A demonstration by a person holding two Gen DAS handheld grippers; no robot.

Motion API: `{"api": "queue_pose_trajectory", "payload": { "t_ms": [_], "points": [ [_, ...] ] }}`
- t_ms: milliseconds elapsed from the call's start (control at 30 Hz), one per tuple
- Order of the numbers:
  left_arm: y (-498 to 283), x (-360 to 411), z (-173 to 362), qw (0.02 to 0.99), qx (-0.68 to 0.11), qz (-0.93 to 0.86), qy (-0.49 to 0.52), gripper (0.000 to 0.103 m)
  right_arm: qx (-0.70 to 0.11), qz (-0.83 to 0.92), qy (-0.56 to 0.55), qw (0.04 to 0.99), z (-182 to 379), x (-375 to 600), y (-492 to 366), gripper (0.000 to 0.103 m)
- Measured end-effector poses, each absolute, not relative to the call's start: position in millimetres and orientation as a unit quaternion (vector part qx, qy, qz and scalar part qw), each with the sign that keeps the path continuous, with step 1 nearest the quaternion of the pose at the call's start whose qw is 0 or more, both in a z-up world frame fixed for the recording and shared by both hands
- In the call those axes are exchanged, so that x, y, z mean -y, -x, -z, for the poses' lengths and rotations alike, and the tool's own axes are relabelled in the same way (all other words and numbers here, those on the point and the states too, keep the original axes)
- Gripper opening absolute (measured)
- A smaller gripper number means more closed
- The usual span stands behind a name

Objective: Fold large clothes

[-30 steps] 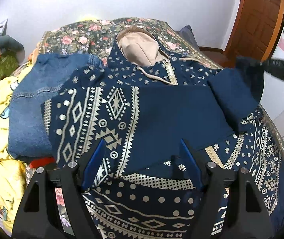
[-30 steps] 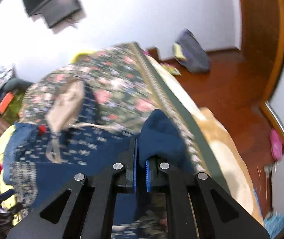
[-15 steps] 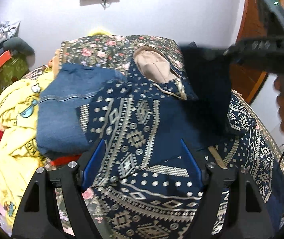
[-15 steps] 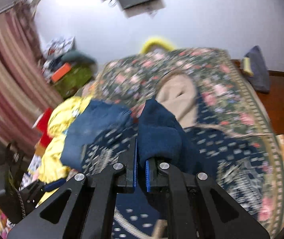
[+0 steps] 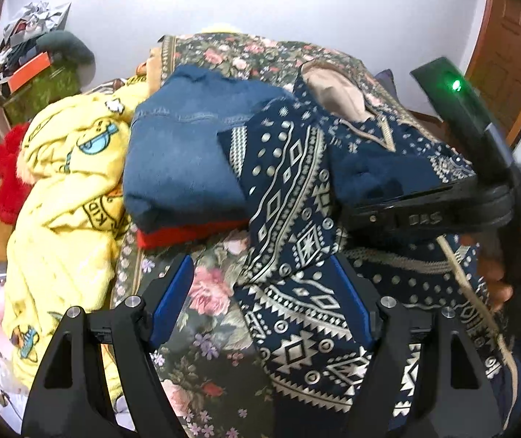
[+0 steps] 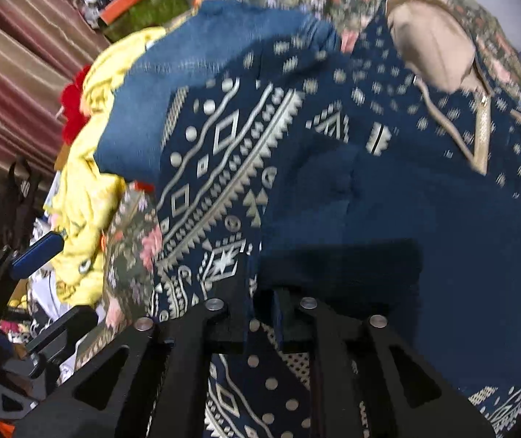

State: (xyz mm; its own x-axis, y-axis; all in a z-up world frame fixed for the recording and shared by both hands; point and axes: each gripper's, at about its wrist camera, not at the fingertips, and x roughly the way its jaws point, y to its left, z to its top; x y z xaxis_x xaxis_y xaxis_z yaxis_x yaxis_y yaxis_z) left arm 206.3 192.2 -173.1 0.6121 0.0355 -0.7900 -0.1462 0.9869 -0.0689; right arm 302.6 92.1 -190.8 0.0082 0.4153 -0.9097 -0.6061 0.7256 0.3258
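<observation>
Sleeve lay folded across the patterned hoodie mid-bed; right claw was opening off it, left claw wide, empty; further folds remained.

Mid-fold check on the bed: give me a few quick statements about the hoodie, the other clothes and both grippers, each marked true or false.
1. The patterned navy hoodie lies on the floral bedspread. True.
2. The left gripper is clamped on the hoodie. False: its jaws stand wide open, gripping nothing.
3. A folded denim garment sits beside the hoodie. True.
4. The yellow garment is neatly folded. False: it lies crumpled.
5. The right gripper is wide open. False: its jaws are only slightly parted and opening, navy fabric between them.
</observation>
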Motion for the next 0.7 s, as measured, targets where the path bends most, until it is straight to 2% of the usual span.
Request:
{"api": "queue_pose_trajectory", "payload": {
  "t_ms": [33, 100, 267, 333, 433, 567, 700],
  "points": [
    [-206.5, -192.5, 175.1, 0.894, -0.44, -0.052, 0.063, 0.075, -0.615, -0.369, 0.073, 0.693, 190.0, -89.7, -303.2, 0.033],
    [-208.8, -191.2, 177.3, 0.892, -0.444, -0.054, 0.062, 0.075, -0.618, -0.38, 0.068, 0.685, 181.2, -84.0, -297.9, 0.039],
    [-218.6, -181.2, 178.1, 0.892, -0.445, -0.048, 0.058, 0.075, -0.573, -0.382, 0.099, 0.718, 143.8, -52.9, -294.0, 0.042],
    [-225.7, -172.0, 177.1, 0.893, -0.446, -0.042, 0.051, 0.075, -0.553, -0.373, 0.097, 0.739, 127.9, -32.5, -297.7, 0.051],
    [-239.1, -153.7, 174.8, 0.894, -0.445, -0.031, 0.031, 0.075, -0.521, -0.348, 0.094, 0.774, 101.4, 8.6, -308.7, 0.053],
    [-258.1, -127.1, 175.2, 0.895, -0.446, -0.018, -0.007, 0.075, -0.492, -0.299, 0.095, 0.812, 85.6, 50.7, -323.9, 0.055],
    [-280.0, -92.6, 186.3, 0.89, -0.452, -0.003, -0.067, 0.075, -0.489, -0.25, 0.072, 0.832, 86.3, 100.3, -338.8, 0.065]
  ]
}}
